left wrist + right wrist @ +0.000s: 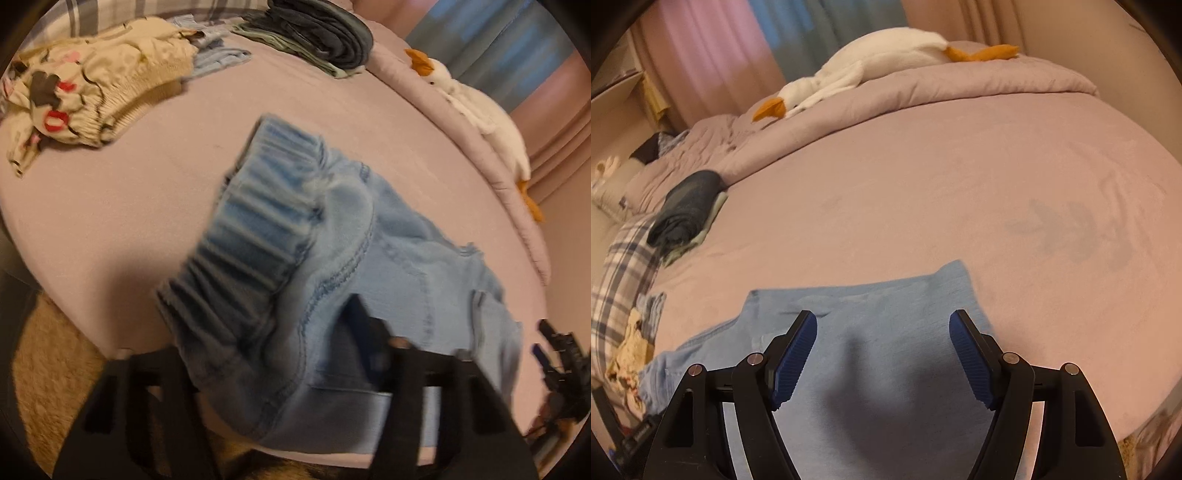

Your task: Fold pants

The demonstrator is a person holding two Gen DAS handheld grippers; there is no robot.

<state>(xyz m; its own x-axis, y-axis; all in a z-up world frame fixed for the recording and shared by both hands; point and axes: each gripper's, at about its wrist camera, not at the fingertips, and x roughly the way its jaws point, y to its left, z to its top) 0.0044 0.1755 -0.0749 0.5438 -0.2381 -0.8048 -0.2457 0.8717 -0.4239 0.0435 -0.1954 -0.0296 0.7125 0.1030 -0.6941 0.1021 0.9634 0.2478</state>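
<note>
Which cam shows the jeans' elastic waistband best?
Left wrist. The gathered waistband of the light blue jeans fills the middle of that view, lifted off the bed by the left claw, though blurred. The right wrist view shows only flat denim under the open right claw; no waistband is clear there.

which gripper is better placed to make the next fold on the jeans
Probably left: the left gripper looks shut on the light blue pants, waistband raised. The right gripper hangs open over the flat part, gripping nothing.
</note>
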